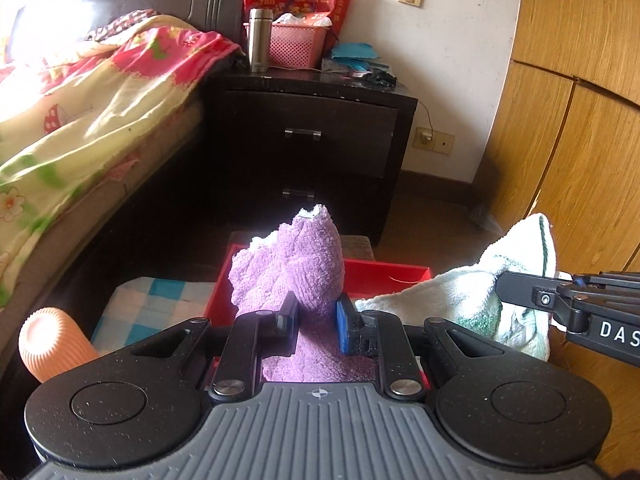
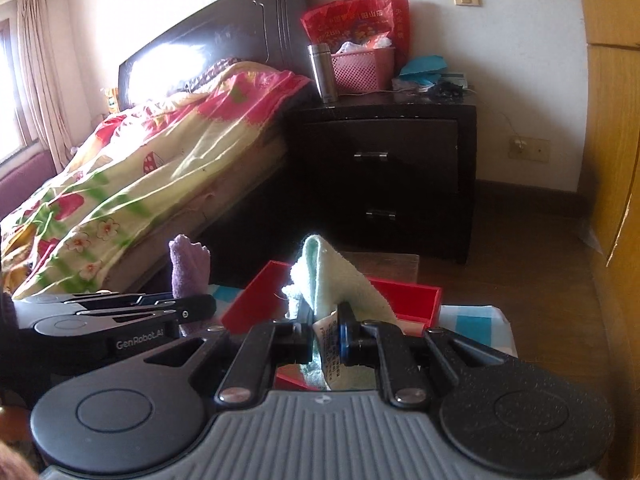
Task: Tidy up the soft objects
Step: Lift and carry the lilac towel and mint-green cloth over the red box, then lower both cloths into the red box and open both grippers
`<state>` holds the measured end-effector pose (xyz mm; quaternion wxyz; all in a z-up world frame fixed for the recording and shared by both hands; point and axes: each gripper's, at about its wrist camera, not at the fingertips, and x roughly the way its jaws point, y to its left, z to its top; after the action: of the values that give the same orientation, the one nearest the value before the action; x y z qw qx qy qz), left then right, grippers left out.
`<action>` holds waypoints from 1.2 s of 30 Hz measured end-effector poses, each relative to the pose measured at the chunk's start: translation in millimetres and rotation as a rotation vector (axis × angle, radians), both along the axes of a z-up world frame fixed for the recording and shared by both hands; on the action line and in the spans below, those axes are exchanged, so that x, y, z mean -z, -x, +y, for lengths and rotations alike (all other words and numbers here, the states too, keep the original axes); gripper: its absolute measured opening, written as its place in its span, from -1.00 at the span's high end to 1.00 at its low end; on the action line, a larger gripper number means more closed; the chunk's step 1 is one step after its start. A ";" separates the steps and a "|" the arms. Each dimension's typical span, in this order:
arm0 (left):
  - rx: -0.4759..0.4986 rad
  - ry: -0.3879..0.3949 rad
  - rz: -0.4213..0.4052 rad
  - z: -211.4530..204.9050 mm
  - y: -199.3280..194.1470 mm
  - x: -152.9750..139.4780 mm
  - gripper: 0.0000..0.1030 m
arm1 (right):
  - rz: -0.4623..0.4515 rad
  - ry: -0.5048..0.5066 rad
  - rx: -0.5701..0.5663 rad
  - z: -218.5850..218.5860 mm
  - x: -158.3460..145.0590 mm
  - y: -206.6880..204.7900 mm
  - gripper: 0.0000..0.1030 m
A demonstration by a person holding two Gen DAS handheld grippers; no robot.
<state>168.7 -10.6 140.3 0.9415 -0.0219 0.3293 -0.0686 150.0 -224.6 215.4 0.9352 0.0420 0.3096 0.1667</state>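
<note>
My left gripper (image 1: 317,316) is shut on a purple towel (image 1: 292,264), which bunches up above its pads and hangs over a red box (image 1: 384,276). My right gripper (image 2: 325,332) is shut on a pale green towel (image 2: 340,276) with a white label between the pads. In the left wrist view the green towel (image 1: 460,300) and the right gripper's arm show at the right. In the right wrist view the purple towel (image 2: 190,268) and the left gripper's body show at the left, with the red box (image 2: 404,300) below the green towel.
A blue-and-white checked cloth (image 1: 152,304) lies under the red box, and an orange ribbed cup (image 1: 52,340) lies at the left. A bed with a flowered quilt (image 1: 80,120) is on the left, a dark nightstand (image 1: 312,132) behind, wooden wardrobe doors (image 1: 580,120) on the right.
</note>
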 end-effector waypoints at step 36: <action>-0.043 -0.257 0.345 -23.2 -142.8 72.6 0.48 | 0.296 0.396 -0.011 49.8 71.8 -144.9 1.00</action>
<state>311.5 -33.8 67.7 0.8675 0.0798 0.4910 -0.0010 294.9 -174.7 143.6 0.8688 -0.1199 0.4700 0.0997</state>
